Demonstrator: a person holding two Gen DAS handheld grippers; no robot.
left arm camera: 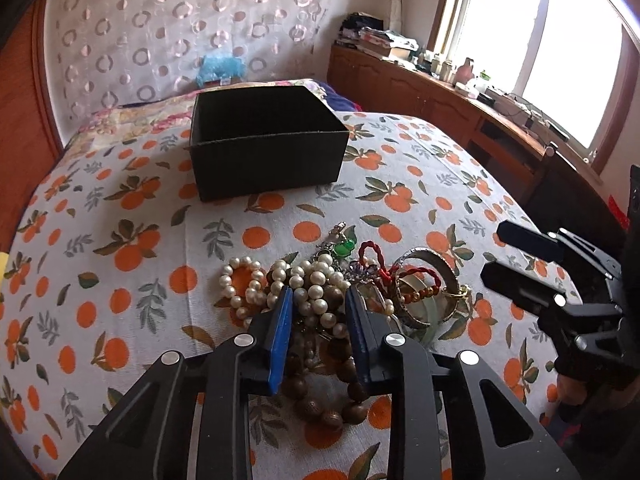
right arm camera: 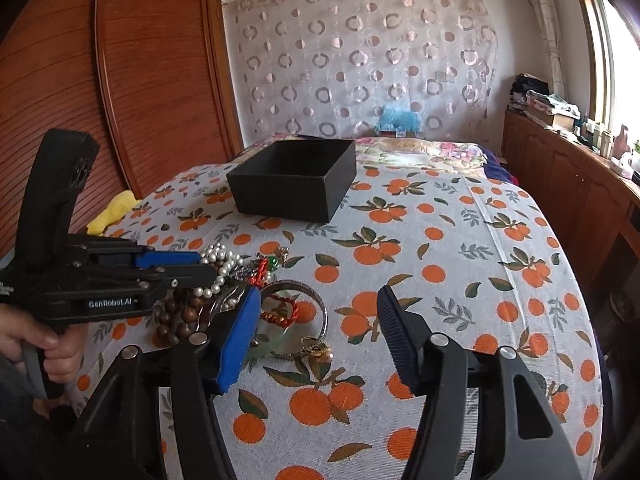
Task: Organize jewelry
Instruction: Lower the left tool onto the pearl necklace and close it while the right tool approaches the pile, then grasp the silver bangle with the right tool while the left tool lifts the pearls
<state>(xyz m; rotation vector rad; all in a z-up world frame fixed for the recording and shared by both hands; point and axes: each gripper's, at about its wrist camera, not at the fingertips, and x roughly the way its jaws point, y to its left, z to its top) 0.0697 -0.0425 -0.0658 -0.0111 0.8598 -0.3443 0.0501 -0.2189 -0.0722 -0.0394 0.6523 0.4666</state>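
Note:
A heap of jewelry lies on the orange-print bedspread: white pearl strands (left arm camera: 304, 284), brown wooden beads (left arm camera: 340, 396), a red cord (left arm camera: 376, 260) and metal bangles (left arm camera: 428, 288). My left gripper (left arm camera: 318, 300) is open, its blue pads straddling the pearls and wooden beads; it also shows in the right wrist view (right arm camera: 206, 266). My right gripper (right arm camera: 318, 308) is open and empty just above the bangles (right arm camera: 308, 312); it also shows in the left wrist view (left arm camera: 494, 252). An open black box (left arm camera: 266, 140) stands empty further back on the bed (right arm camera: 296, 180).
The bed's right edge drops toward a wooden sideboard (left arm camera: 460, 100) with clutter under the window. A wooden wardrobe (right arm camera: 140, 80) stands at the left. A yellow cloth (right arm camera: 110, 210) lies at the bed's left edge. A blue toy (left arm camera: 218, 68) sits by the curtain.

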